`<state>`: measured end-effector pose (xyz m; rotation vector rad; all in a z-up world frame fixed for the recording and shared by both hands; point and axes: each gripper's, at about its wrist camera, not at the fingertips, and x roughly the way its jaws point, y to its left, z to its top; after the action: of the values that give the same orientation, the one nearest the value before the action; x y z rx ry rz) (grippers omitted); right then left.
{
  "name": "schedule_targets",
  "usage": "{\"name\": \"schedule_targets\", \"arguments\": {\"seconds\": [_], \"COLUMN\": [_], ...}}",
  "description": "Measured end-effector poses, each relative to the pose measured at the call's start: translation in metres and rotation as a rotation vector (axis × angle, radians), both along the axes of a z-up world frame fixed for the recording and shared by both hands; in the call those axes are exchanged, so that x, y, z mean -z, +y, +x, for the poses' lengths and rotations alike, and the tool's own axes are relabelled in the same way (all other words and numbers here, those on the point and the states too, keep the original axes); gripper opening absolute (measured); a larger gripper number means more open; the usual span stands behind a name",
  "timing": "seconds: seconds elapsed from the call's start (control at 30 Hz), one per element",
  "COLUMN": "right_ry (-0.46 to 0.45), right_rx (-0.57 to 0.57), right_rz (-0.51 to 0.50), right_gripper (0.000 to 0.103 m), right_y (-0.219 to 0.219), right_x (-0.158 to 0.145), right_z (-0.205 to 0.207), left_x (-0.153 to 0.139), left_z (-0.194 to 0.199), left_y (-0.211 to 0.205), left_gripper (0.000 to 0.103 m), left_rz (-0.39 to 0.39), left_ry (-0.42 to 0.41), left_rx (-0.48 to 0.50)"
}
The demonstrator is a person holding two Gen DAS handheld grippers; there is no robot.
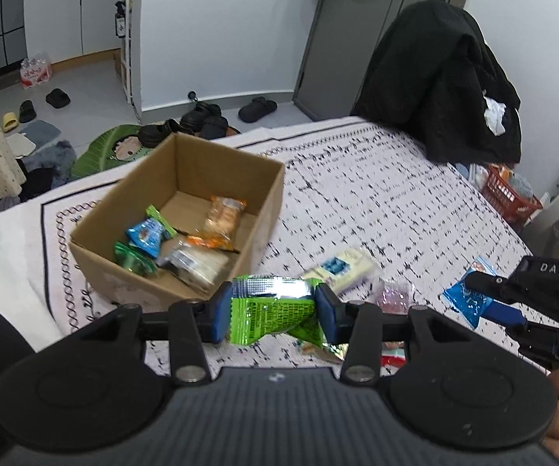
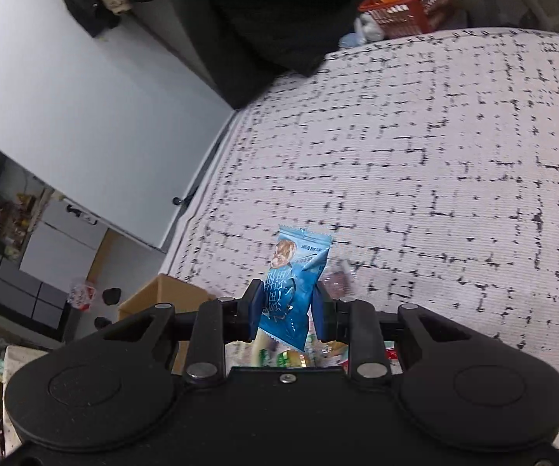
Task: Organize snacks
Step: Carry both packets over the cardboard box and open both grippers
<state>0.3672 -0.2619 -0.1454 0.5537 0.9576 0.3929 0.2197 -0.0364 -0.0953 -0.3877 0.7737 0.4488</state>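
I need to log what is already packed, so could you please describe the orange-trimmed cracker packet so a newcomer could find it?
On the patterned bedspread sits an open cardboard box. Inside, towards its far corner, lies the cracker packet. Unlike the blue and green wrappers nearer the front, it is clear, showing pale biscuits, with orange ends.

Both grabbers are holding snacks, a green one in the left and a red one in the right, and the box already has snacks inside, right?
Nearly. The right gripper holds a blue snack packet, not a red one; the right wrist view shows it between the fingers. The left gripper does hold a green snack packet, and the cardboard box already has snacks inside.
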Motion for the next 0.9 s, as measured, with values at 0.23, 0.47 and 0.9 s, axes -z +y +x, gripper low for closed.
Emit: {"name": "schedule_targets", "arguments": {"seconds": [0.23, 0.47, 0.9], "right_ry": [-0.035, -0.081, -0.121], "right_rx": [-0.042, -0.11, -0.205], "right_rz": [0.001, -0.001, -0.02], "right_gripper": [0.026, 0.026, 0.026], "right_y": [0.013, 0.038, 0.085], "right_x": [-0.012, -0.028, -0.038], "right_z": [-0.01, -0.025, -0.046], "left_x": [-0.011, -0.015, -0.014], "left_z": [-0.009, -0.015, -0.018], "left_y": [0.018, 0.038, 0.075], "left_gripper": [0.045, 0.045, 0.045], "left_rz": [0.007, 0.006, -0.017], "left_ry": [-0.019, -0.029, -0.038], "left_rx": [-0.036, -0.067, -0.144]}}
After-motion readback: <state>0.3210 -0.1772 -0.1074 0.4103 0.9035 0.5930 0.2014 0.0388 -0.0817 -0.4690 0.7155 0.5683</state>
